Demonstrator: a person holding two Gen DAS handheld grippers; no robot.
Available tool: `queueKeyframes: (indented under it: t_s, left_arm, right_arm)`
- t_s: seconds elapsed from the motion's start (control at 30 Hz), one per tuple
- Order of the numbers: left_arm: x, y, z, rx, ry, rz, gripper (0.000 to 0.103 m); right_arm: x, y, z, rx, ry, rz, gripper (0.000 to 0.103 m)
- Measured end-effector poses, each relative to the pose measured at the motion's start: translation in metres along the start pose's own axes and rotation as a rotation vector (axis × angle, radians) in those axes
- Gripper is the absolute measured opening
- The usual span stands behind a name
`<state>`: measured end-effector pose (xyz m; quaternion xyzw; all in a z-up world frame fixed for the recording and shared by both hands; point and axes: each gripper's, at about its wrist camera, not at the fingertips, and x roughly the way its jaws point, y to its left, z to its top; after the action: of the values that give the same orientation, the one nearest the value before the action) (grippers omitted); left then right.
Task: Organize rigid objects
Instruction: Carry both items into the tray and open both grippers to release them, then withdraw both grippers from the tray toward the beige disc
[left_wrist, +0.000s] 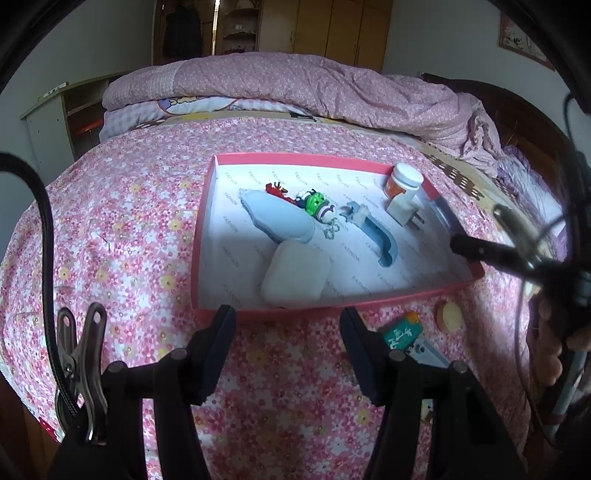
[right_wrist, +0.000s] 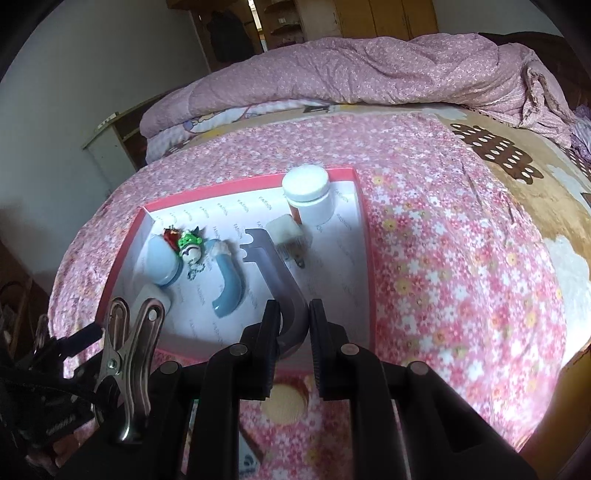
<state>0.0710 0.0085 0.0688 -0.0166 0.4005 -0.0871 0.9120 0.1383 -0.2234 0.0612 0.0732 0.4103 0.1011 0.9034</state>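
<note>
A: What does the right gripper (right_wrist: 291, 325) hold at this moment?

B: Its fingers (right_wrist: 267, 332) are almost closed, and a grey curved tool (right_wrist: 275, 280) is clamped between them by its bent end. The forked end of the tool points to the upper part of the frame, over the white floor of the pink box (right_wrist: 364, 236).

A: So which step is this?

B: I judge that the tool is being put into the box. It hangs above the right part of the box floor, near a white plug (right_wrist: 286, 230) and a white jar (right_wrist: 308, 194). I cannot tell if it already touches the floor.

A: And the left gripper (left_wrist: 288, 347)?

B: Its fingers (left_wrist: 218, 347) are wide apart and hold nothing. They hover over the bed (left_wrist: 129, 221), just in front of the near wall of the box, at the bottom of the frame.

A: What is already inside the box?

B: A white case (left_wrist: 295, 277), a pale blue oval thing (left_wrist: 277, 214), a green toy figure (left_wrist: 317, 205) and a blue curved piece (left_wrist: 376, 236).

A: And what is left outside?

B: On the bed, in the lower right of the left view, I see a green and orange small thing (left_wrist: 400, 332) and a round beige thing (left_wrist: 448, 314).

A: What does the next move need?

B: In my opinion, the right fingers must lower the tool to a free place beside the blue curved piece, then open without pushing the plug. After this the left gripper is well placed for the things outside.
</note>
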Motion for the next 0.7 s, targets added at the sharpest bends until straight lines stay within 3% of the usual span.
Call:
queueKeyframes:
  t_s: [0.23, 0.37, 0.7]
  left_arm:
    - [0.0, 0.005, -0.003, -0.015, -0.003, -0.008, 0.062]
    - [0.001, 0.008, -0.006, -0.023, -0.001, -0.01, 0.062]
    - [0.0, 0.014, -0.011, -0.046, 0.001, 0.001, 0.062]
  right_arm:
    - [0.011, 0.001, 0.008, -0.036, 0.004, -0.049, 0.017]
    - [0.01, 0.003, 0.009, -0.048, 0.002, -0.069, 0.026]
    - [-0.024, 0.013, -0.009, -0.047, -0.009, -0.016, 0.026]
